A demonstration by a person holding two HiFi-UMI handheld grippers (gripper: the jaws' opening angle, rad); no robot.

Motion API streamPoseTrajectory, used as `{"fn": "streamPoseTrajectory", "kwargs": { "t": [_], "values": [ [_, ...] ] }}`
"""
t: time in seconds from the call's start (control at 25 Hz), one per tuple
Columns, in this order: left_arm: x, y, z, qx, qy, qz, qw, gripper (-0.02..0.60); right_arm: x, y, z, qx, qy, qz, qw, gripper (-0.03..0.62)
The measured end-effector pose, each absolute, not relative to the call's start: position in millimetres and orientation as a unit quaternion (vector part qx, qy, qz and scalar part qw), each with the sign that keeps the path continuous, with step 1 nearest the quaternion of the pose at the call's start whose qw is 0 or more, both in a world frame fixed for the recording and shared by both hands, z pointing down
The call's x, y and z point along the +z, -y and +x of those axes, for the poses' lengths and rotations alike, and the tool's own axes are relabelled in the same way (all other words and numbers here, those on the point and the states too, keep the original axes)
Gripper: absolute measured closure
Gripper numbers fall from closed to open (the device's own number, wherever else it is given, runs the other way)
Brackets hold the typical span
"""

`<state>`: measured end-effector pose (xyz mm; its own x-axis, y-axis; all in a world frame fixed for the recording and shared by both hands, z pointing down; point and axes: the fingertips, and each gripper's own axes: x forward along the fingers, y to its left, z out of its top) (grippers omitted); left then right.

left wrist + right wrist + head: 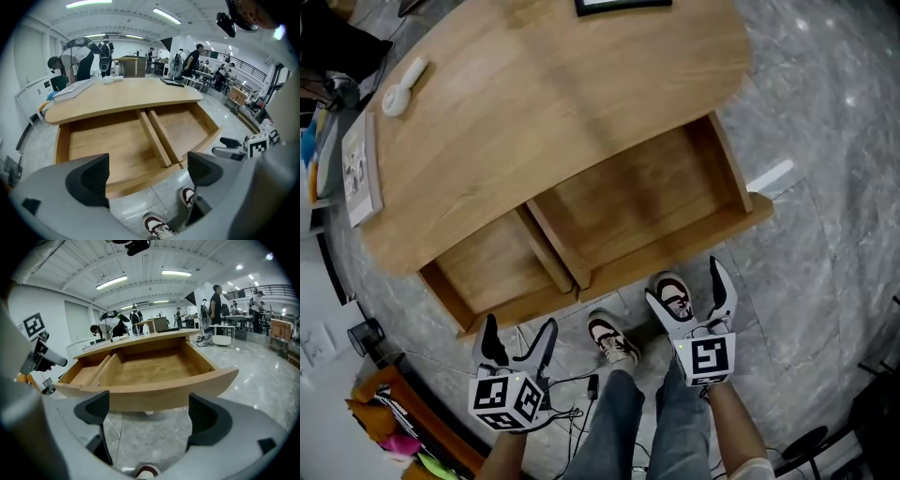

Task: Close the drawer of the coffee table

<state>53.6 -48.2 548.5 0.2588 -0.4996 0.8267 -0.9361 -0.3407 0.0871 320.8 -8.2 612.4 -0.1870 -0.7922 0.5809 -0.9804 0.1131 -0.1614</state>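
Counting two drawers, both pulled out of the counter [534,103]. The left drawer [492,267] is seen ahead of the left gripper [520,328]. The right drawer [637,202] is seen ahead of the right gripper [684,281], its curved front near the jaws, not touched. Both pairs of jaws are spread, nothing held between. Two shoes [612,339] are seen below the jaws. Beyond, on the counter: one book [361,169], one white object [401,86] (type unclear), one dark item [623,5] cut off at the edge.
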Motion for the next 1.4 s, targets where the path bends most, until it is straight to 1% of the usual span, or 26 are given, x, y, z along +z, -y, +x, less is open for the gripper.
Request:
{"fn": "streamPoseTrajectory", "kwargs": {
  "t": [0.24, 0.4, 0.72, 1.12, 1.4],
  "values": [
    [559, 57, 68, 0.379, 0.474, 0.736, 0.299, 0.060, 634, 18, 317, 0.248, 0.740, 0.601, 0.172, 0.059],
    [565, 60, 71, 0.387, 0.472, 0.733, 0.300, 0.060, 641, 22, 313, 0.233, 0.751, 0.591, 0.179, 0.059],
    [570, 62, 65, 0.392, 0.482, 0.723, 0.302, 0.060, 647, 29, 321, 0.227, 0.753, 0.594, 0.169, 0.060],
    [575, 56, 56, 0.391, 0.489, 0.718, 0.304, 0.060, 641, 35, 322, 0.215, 0.748, 0.615, 0.126, 0.065],
    [579, 50, 50, 0.388, 0.492, 0.718, 0.305, 0.060, 639, 35, 322, 0.217, 0.745, 0.618, 0.125, 0.069]
  ]
}}
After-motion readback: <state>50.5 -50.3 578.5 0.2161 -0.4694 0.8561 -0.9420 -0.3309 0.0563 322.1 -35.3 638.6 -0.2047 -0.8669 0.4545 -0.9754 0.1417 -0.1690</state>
